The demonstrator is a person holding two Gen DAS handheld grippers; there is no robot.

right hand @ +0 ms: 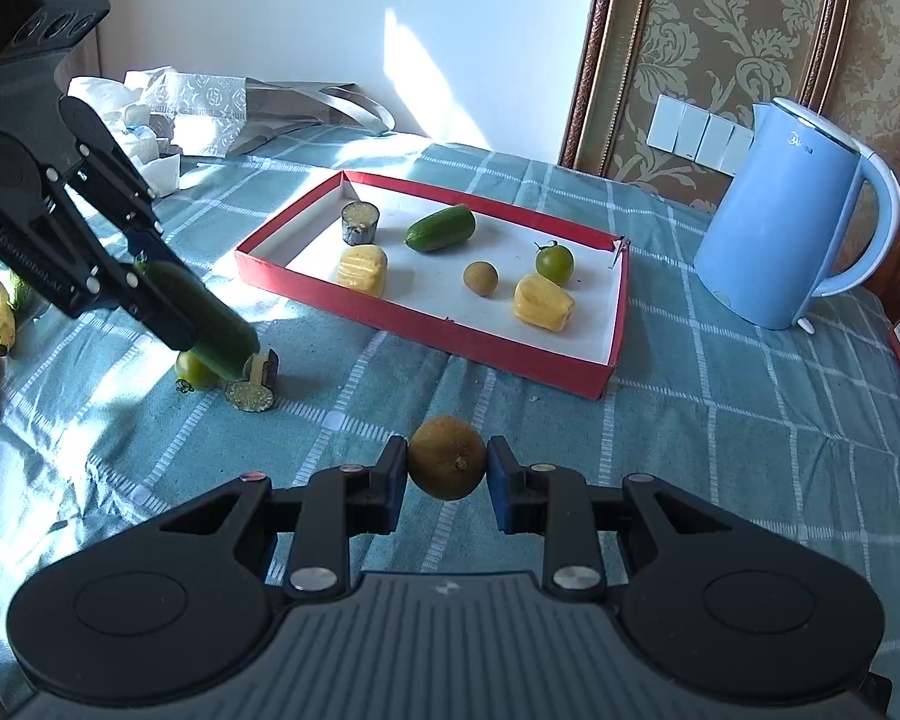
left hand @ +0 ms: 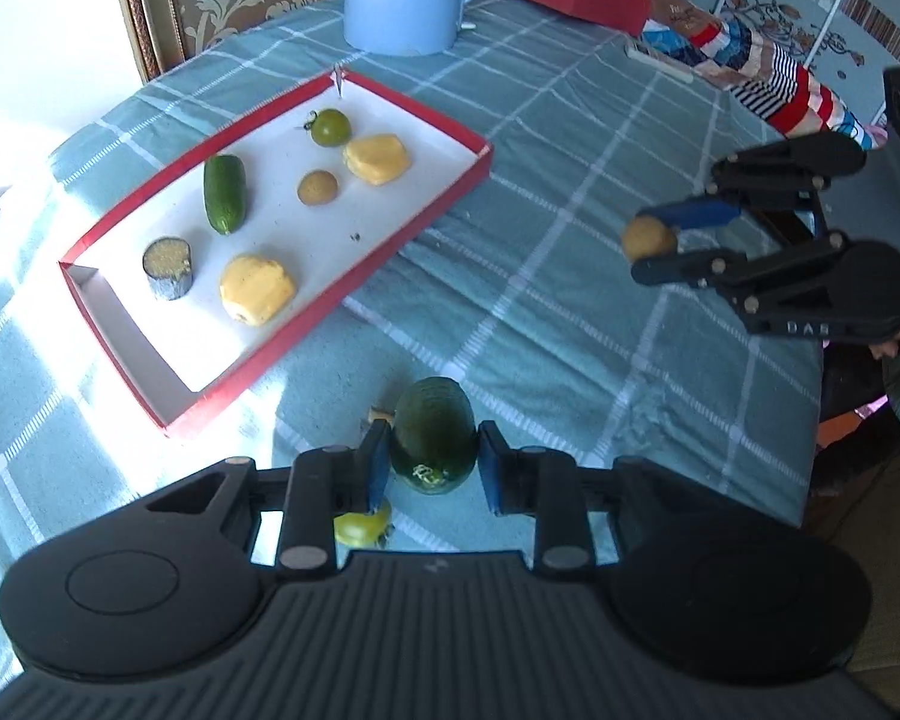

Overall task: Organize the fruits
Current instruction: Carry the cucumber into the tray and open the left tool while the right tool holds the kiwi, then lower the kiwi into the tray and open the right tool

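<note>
Cucumber is clamped in left gripper, raised above the table near its front edge; kiwi is clamped in right gripper. Box is set mid-table.

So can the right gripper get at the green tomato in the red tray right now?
Probably not as things stand. The path over the tablecloth to the green tomato in the red tray looks free, but the right gripper is already shut on a kiwi, so it would need to set that down first.
</note>
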